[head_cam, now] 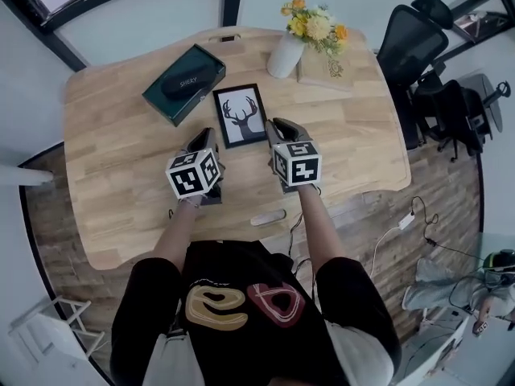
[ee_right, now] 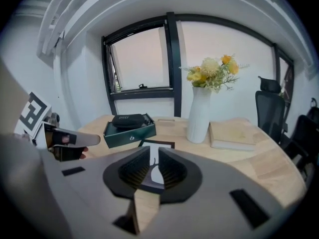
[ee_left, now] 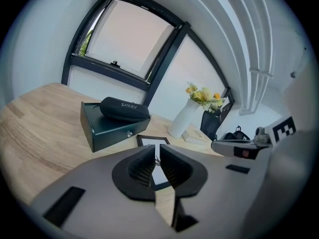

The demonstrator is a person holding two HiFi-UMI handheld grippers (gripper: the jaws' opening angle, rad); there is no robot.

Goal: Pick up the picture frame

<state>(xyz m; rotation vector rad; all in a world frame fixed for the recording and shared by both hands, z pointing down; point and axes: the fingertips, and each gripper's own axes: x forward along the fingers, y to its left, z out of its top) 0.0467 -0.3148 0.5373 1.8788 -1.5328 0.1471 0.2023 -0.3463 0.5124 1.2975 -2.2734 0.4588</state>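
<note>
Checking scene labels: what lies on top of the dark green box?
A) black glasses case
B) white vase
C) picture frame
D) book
A: the black glasses case lies on top of the dark green box, while the white vase, the picture frame and the book each rest on the wooden table itself.

The pale wooden tabletop (head_cam: pixel 113 111) carries a picture frame (head_cam: pixel 241 116) lying flat near its middle, a dark green box (head_cam: pixel 183 84) just beyond it to the left, and a white vase (head_cam: pixel 285 55) beside a light book (head_cam: pixel 326 68) near the far edge.
</note>
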